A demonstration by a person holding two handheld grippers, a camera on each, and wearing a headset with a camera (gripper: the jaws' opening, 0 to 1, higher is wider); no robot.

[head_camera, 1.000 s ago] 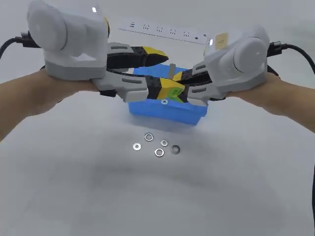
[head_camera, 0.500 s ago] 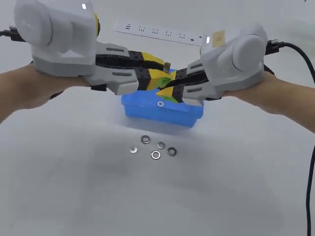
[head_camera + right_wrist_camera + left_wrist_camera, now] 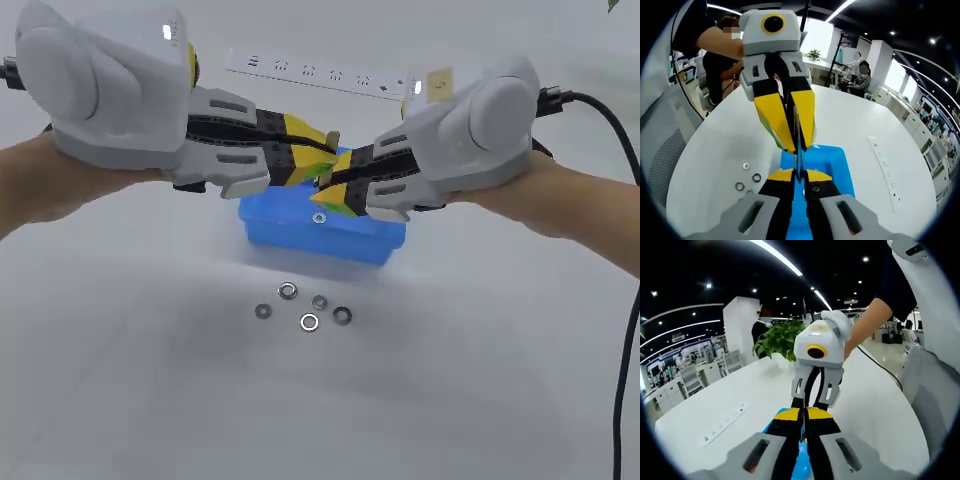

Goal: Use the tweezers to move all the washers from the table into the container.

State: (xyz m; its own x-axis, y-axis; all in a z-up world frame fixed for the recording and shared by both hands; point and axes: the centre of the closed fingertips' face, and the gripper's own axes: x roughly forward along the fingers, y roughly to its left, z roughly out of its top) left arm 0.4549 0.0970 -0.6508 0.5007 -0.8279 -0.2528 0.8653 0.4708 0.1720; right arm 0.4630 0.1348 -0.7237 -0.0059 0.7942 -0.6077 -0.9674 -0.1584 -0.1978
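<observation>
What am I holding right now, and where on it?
The tweezers, pinched along their shaft by both: the right hand-held gripper on one part, the left hand-held gripper just beyond it.

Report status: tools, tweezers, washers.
Left tool and right tool both shut on thin metal tweezers above blue plastic container. One silver washer inside; five silver washers on white table. Nothing in the way.

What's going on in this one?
A person holds two grippers tip to tip above the blue container. The jaws of the left gripper and the right gripper both look shut on the thin metal tweezers, as if passing or re-gripping them. One washer lies in the container; five washers lie on the table in front of it.
</observation>
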